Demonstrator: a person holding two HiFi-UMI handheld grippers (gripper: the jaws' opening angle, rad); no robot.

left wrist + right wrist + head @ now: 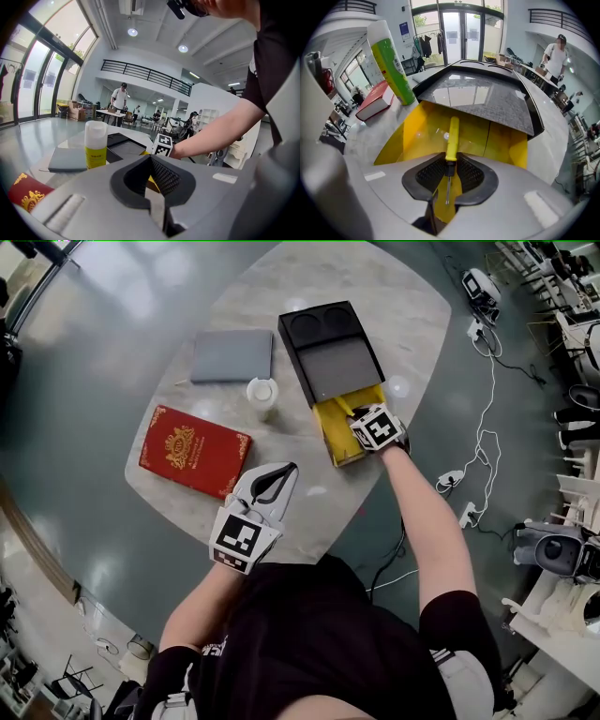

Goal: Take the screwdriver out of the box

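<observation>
A black box [330,343] lies on the round table with its yellow drawer [330,418] pulled out toward me. The screwdriver [452,136], with a yellow handle and a thin metal shaft, lies in the drawer [417,136]. My right gripper [448,171] points steeply down into the drawer, its pads pressing on the dark collar where handle meets shaft. In the head view that gripper [359,439] hides the screwdriver. My left gripper [279,472] hovers near the table's front edge, shut and holding nothing; in its own view the left gripper [151,161] shows pads meeting.
A red book [194,450] lies left of my left gripper. A grey notebook [232,355] and a white bottle with a yellow-green label [262,393] [95,145] stand left of the box. Cables and a power strip [452,479] lie on the floor to the right.
</observation>
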